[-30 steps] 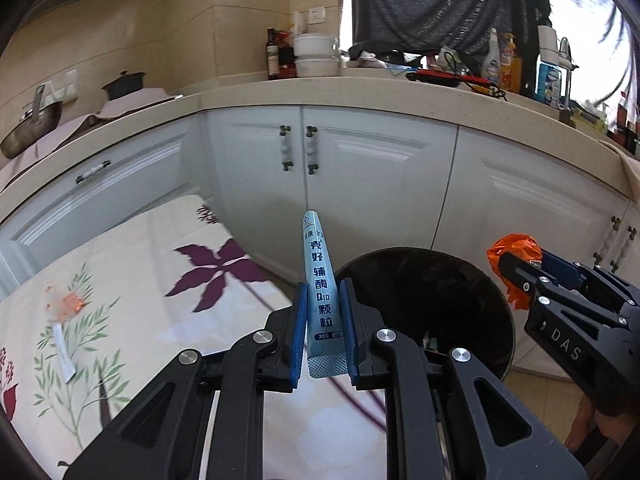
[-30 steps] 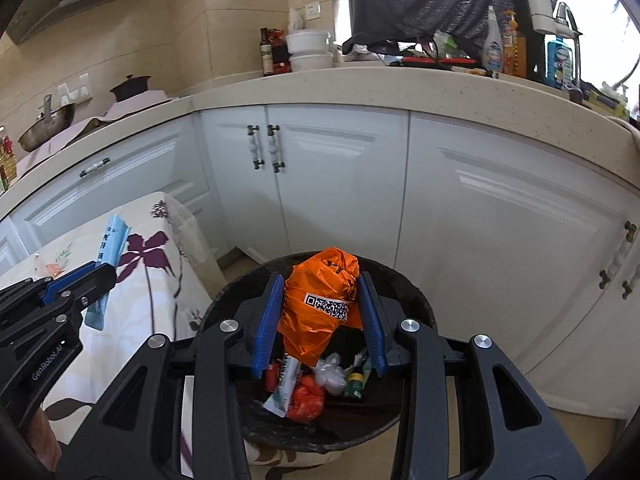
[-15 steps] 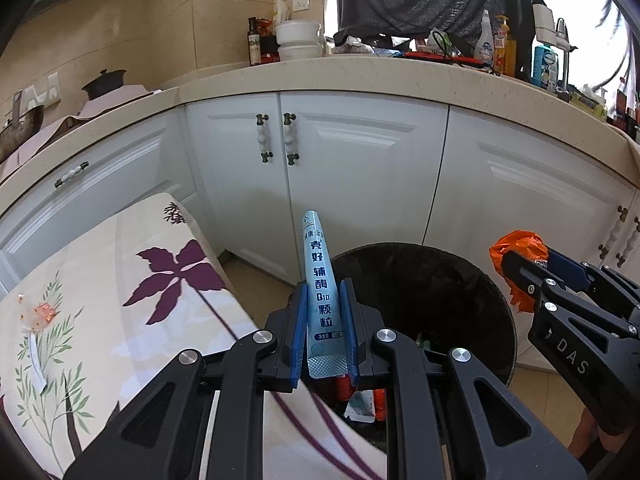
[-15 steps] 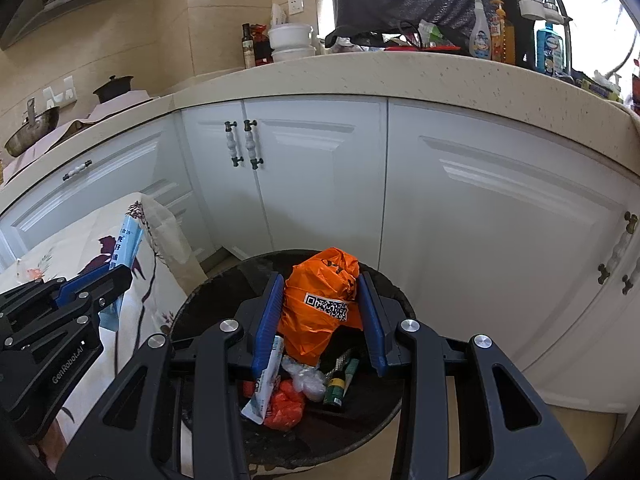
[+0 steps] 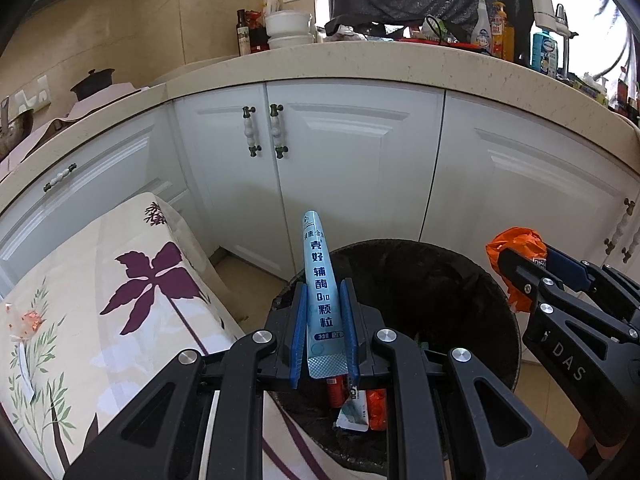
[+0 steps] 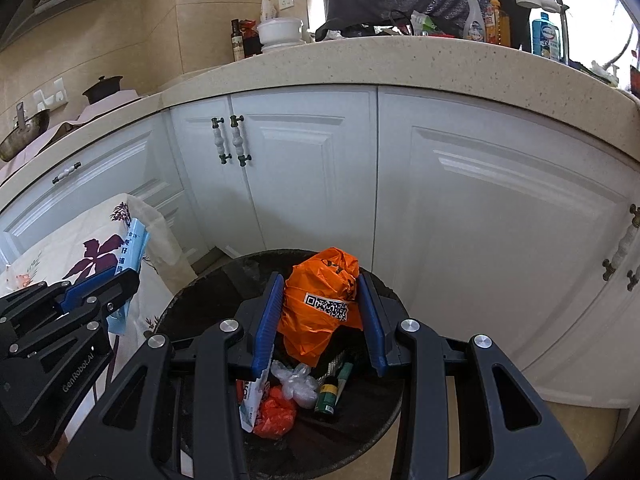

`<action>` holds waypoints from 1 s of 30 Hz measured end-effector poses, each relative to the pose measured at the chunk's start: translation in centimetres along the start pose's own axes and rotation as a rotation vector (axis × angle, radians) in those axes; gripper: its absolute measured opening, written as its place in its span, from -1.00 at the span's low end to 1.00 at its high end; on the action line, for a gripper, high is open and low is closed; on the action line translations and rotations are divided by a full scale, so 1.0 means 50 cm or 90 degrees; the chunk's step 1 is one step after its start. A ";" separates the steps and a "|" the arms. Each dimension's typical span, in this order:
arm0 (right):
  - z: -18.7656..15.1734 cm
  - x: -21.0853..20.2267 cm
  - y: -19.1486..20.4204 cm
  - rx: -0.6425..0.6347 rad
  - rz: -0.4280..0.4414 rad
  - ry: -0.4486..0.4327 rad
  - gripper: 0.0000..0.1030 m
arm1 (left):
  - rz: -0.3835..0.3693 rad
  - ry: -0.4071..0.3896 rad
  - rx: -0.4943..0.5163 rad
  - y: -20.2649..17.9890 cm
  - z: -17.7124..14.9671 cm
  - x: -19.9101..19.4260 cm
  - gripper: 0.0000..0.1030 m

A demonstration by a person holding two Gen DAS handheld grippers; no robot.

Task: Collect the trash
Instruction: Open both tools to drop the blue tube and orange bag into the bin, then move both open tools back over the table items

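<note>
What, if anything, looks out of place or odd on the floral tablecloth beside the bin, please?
One thing stands out: a small crumpled clear wrapper with orange-red print lies on the floral tablecloth, apart from the black bin where the other rubbish sits. It looks like litter not yet collected. Nothing appears spilled or damaged.

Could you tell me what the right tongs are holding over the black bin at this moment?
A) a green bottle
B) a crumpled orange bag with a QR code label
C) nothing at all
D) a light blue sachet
B: in the right wrist view, the right tongs pinch the crumpled orange bag with its QR label between the blue pads, above the black bin.
</note>
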State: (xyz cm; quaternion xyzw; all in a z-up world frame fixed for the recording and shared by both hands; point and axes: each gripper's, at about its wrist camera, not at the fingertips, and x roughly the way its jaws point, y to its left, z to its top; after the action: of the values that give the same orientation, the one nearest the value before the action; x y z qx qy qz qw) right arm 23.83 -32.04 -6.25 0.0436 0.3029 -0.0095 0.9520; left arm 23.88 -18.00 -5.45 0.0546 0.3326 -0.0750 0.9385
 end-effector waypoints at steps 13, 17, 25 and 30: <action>-0.002 0.001 -0.013 0.019 -0.010 -0.008 0.06 | 0.009 0.004 -0.012 0.003 0.004 0.005 -0.15; 0.000 -0.005 -0.019 0.022 -0.015 -0.013 0.06 | 0.011 0.003 -0.011 0.002 0.004 0.004 -0.09; 0.000 -0.009 -0.028 0.028 -0.025 -0.013 0.10 | 0.010 -0.007 -0.013 0.000 0.008 -0.005 0.07; 0.002 -0.013 -0.025 0.028 -0.029 -0.016 0.26 | 0.013 -0.018 -0.018 0.006 0.011 -0.018 0.20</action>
State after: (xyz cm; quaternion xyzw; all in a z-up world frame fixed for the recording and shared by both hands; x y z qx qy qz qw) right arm 23.29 -33.31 -5.92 0.0571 0.2917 -0.0386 0.9540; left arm 23.59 -17.69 -4.42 0.0436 0.3199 -0.0616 0.9444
